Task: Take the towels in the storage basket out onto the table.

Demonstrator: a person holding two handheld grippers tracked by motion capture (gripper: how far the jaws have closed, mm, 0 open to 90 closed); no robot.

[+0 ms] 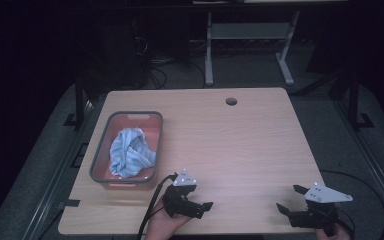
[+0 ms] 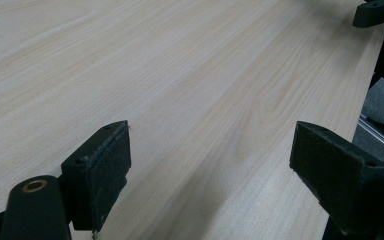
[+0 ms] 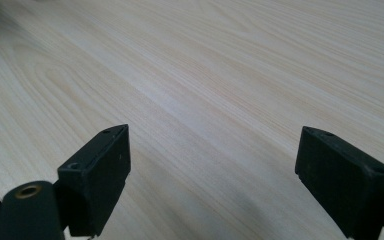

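Observation:
A grey-rimmed pink bin (image 1: 98, 150) stands on the left half of the light wooden table (image 1: 240, 140). A crumpled blue-and-white striped cloth (image 1: 130, 152) lies inside it. My left gripper (image 1: 200, 200) is held low near the front edge, just right of the bin, pointing right. It is open, and in the left gripper view (image 2: 210, 165) there is only bare wood between the pads. My right gripper (image 1: 289, 198) sits at the front right corner, pointing left. It is open too, over bare tabletop in the right gripper view (image 3: 212, 170).
A round cable hole (image 1: 231, 101) lies near the table's far edge. Another desk's metal legs (image 1: 209, 55) stand on the dark floor behind. A jaw of the right gripper (image 2: 380, 12) shows at the top right of the left gripper view. The table's right edge (image 2: 367, 100) drops to grey floor.

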